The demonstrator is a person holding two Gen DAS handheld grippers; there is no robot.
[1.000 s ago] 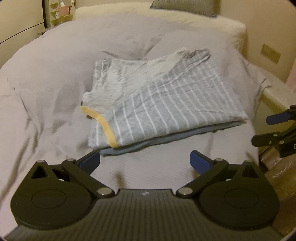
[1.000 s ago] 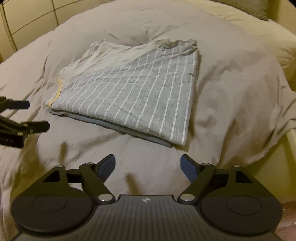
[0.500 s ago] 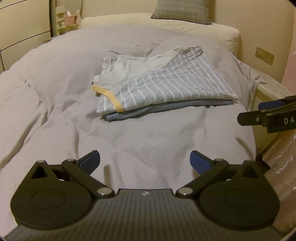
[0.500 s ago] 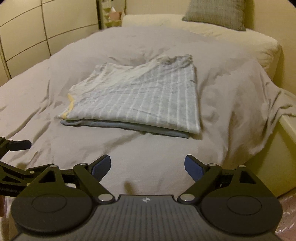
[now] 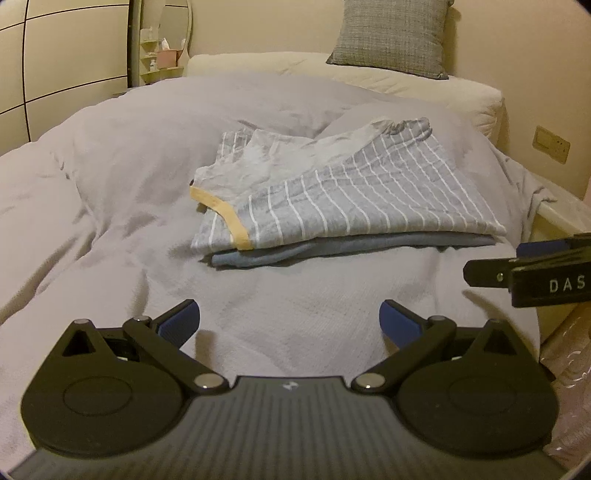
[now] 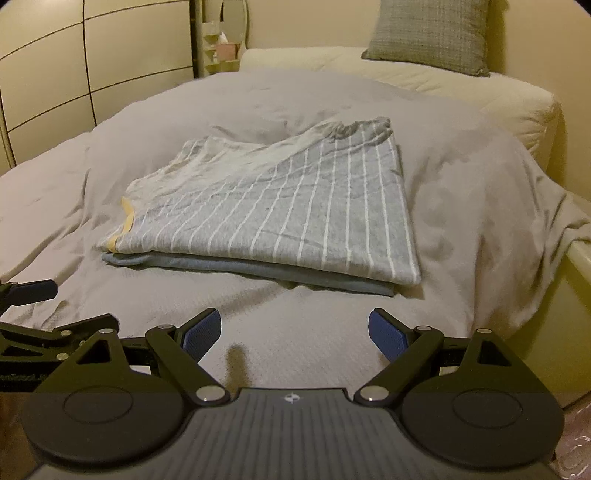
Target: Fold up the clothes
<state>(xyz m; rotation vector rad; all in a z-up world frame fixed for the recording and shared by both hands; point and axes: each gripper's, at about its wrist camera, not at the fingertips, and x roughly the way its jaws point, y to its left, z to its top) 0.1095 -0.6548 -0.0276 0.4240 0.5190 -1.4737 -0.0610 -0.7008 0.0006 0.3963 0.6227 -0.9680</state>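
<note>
From the left wrist view, the striped shirt [image 5: 354, 192] lies folded into a flat packet on the grey duvet [image 5: 110, 177], up around 12 o'clock from the left gripper [image 5: 290, 317]. Its yellow-trimmed neckline [image 5: 221, 214] faces 9 o'clock, and a plain blue garment [image 5: 332, 251] sits squarely under it. The left jaws stand wide apart with nothing between them, low over bare duvet, near the stack but apart from it. The right gripper pokes in at 3 o'clock; from here I cannot tell how its jaws stand.

From the right wrist view, the same striped shirt [image 6: 280, 214] sits at 12 o'clock, edges fairly even, the blue garment [image 6: 258, 269] showing along the near edge. The right gripper [image 6: 295, 332] is spread wide and empty too. A grey cushion [image 6: 432, 33] rests at the head of the bed.

The stack already looks folded. If anything is left, I'd judge it only tidying: press the puckered far corner flat without dragging the layers askew.
</note>
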